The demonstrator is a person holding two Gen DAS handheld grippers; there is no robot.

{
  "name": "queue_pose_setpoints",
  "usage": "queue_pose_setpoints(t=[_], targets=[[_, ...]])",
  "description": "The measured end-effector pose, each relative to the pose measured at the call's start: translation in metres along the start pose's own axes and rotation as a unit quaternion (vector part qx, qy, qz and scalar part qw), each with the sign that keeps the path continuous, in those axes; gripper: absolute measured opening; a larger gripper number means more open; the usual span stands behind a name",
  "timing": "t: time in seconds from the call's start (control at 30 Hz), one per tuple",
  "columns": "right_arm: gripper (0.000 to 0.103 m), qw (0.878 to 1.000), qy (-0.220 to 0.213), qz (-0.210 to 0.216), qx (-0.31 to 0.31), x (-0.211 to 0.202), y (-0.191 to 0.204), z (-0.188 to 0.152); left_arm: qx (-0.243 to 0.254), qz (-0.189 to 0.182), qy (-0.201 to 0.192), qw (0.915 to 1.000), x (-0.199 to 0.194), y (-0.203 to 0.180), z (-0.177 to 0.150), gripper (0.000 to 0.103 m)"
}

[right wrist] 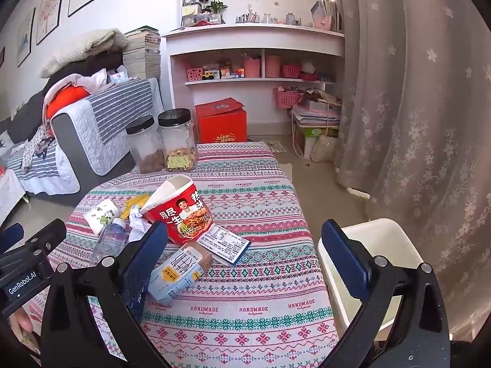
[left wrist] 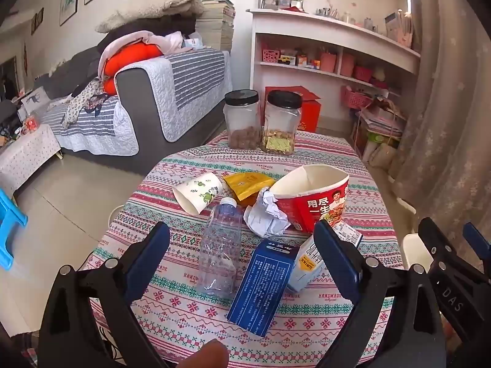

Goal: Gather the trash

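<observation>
Clear plastic bottle [left wrist: 218, 247] lay capless-end away, lower centre of the left wrist view, between the spread jaws of the left gripper [left wrist: 242, 245]; nothing gripped. Right gripper [right wrist: 245, 245] likewise released, empty, hung over bare patterned tabletop [right wrist: 245, 309]. Trash clustered mid-frame: paper cup [left wrist: 198, 191] on its side, yellow wrapper [left wrist: 247, 184], crumpled paper [left wrist: 265, 211], red noodle tub [left wrist: 313, 197], blue box [left wrist: 260, 285], milk carton [right wrist: 178, 268]. White bin [right wrist: 373, 263] stood off the tabletop edge, lower right of the right wrist view.

Judgement: collecting not begun. Best to take the bottle across its body, mid-length, squeezing gently since thin plastic would buckle and slip. Right side should work the carton, nearest the bin. Leave the two jars [left wrist: 260, 122] alone.
</observation>
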State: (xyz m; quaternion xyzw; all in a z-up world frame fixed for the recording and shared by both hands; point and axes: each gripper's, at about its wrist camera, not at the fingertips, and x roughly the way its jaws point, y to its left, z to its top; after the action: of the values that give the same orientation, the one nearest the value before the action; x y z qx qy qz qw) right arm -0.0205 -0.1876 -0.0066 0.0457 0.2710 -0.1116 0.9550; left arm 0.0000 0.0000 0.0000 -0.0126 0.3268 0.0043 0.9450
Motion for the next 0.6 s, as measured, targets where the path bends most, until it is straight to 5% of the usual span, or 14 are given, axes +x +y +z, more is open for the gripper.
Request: queue_pose_setpoints(t=[0.6], targets=[[0.096,1.0,0.004,0.001,-0.002,0.0018,-0.0001,-0.0015,-0.001,0.0,0.005,1.0,0.0007,0.0006,0.0001,0.092]])
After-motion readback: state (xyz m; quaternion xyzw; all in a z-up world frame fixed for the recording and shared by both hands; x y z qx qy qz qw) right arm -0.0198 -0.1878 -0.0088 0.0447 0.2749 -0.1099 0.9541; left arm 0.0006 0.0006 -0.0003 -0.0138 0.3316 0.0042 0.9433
